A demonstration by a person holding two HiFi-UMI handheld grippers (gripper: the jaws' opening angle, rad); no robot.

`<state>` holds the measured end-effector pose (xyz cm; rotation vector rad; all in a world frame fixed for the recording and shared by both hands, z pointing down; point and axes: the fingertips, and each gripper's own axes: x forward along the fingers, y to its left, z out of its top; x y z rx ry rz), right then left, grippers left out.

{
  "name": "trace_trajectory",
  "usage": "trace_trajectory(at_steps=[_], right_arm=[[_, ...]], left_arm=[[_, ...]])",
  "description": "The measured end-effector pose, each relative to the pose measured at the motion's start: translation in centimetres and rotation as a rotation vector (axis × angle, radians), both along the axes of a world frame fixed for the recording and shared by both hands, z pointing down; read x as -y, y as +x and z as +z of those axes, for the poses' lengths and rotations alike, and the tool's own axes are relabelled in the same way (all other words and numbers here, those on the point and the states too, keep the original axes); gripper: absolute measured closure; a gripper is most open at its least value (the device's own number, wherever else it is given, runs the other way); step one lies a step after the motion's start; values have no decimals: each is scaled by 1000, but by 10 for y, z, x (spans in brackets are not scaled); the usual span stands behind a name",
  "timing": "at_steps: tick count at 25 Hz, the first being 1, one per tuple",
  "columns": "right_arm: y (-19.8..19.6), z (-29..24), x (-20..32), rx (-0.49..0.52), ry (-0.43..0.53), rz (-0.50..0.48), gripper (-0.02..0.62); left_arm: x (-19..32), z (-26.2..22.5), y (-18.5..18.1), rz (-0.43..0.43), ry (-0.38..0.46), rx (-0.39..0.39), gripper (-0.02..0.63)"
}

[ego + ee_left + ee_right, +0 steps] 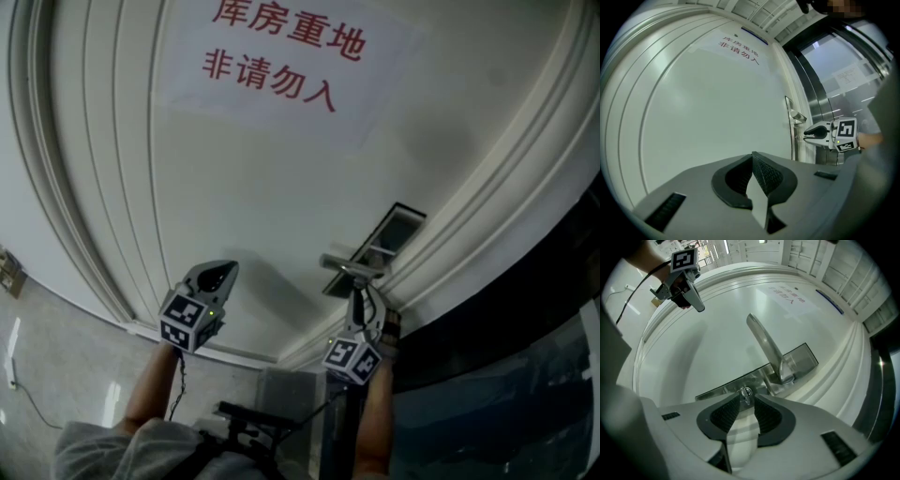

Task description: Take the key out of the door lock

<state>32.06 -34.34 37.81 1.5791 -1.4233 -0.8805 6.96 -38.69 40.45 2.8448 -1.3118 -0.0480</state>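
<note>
- The fingers (767, 416) of the right gripper (746, 399) stand apart. The key (743, 395) sits between their tips, and we see no pad pressing on it.
- The left gripper (752, 158) has its two pads together at the tips with nothing between them. It hangs in front of bare door panel, well apart from the lock.
- The key is in the lock (748, 390), low on a metal plate (799, 358) near the door's edge. A lever handle (763, 339) juts out of the same plate just above it.
- The surface before us is a white door (281, 187) framed by raised mouldings. A paper sign (281, 56) with red characters is fixed high on it.
- Beside the door on the right runs a dark glass panel (506, 412). On the left is a pale tiled surface (75, 375) with a thin cable lying across it; we cannot tell whether it is wall or floor.
- In the head view the right gripper covers the key and lock, so only the plate's upper part and the handle show there.
- Both forearms (155, 384) are cut off at the lower edge of the head view.
- The key's blade is inside the lock; only its head shows, small and partly behind the fingertips.
</note>
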Motion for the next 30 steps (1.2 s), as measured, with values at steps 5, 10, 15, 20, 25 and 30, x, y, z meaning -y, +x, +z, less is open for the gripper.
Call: trace_trajectory(at_steps=[5,10,15,20,25,30], right_arm=[[-1,-1,11,-34,-3,-5,486],[-2,-1,15,-49,-9,-13,486],[-2,1,15,-75,-21,-22,486],[-3,2,14,-126,-20,-15,523],[-4,3,14,-160,-7,-4,566],[-4,4,15,-211,-9,6,569]], left_arm=[[3,-2,-2,-12,1,-7,598],[6,-2,-6,-28,-2,-13,600],[6,-2,-5,-34,-4,-13,598],[4,-1,-6,-35,-6,-11,599],[1,0,-8,-40,-7,-9,599],[-2,3,-10,-39,-11,-11,598]])
